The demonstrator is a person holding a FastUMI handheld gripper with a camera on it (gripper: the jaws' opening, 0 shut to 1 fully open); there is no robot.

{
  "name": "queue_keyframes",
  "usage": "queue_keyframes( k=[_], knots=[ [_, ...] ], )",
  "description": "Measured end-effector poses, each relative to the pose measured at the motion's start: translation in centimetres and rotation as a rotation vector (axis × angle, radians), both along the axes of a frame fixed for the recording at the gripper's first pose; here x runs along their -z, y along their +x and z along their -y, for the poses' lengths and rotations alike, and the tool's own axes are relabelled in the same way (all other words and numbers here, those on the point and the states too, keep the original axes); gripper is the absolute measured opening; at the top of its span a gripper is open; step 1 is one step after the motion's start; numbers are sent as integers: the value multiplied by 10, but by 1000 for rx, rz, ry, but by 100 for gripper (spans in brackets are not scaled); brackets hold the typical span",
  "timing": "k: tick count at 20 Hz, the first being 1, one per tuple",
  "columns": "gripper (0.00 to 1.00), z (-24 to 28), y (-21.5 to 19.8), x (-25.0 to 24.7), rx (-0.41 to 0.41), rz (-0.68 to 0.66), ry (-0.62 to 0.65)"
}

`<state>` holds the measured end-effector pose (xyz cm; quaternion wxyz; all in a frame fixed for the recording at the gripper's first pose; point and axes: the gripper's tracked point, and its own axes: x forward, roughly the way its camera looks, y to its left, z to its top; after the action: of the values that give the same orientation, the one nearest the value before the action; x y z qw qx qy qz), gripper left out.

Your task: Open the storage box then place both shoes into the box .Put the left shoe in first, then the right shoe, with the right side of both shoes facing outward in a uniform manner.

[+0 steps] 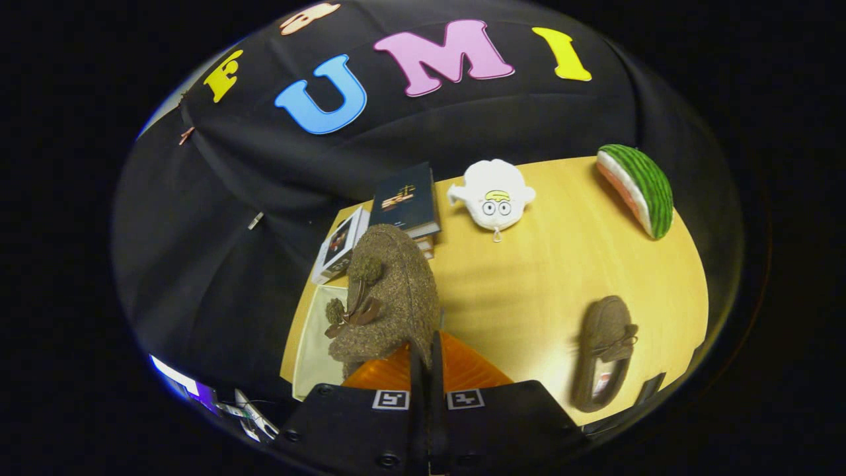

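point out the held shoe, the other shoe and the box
held shoe (396, 291): gripper view, on its brown toe, just ahead of the shut jaws.
other shoe (605, 344): gripper view, on its upper, lying on the table.
box (316, 344): gripper view, on its pale wall beside the held shoe.

The gripper (426, 360) points forward and slightly downward, its two black fingers (418, 370) drawn nearly together with only a thin dark gap between them; each finger base carries a square black-and-white marker (one either side of the gap). The fingertips pinch the rear edge of a brown shoe (390, 291), which rises just ahead of them.
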<state>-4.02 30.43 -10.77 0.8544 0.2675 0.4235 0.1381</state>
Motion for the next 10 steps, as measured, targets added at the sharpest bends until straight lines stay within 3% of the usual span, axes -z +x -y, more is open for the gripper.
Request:
queue_keyframes(
  k=[5,10],
  knots=[
    [6,-77,-11,16,-44,-132,31],
    [6,-123,-9,54,-1,-235,-13]
  ],
)
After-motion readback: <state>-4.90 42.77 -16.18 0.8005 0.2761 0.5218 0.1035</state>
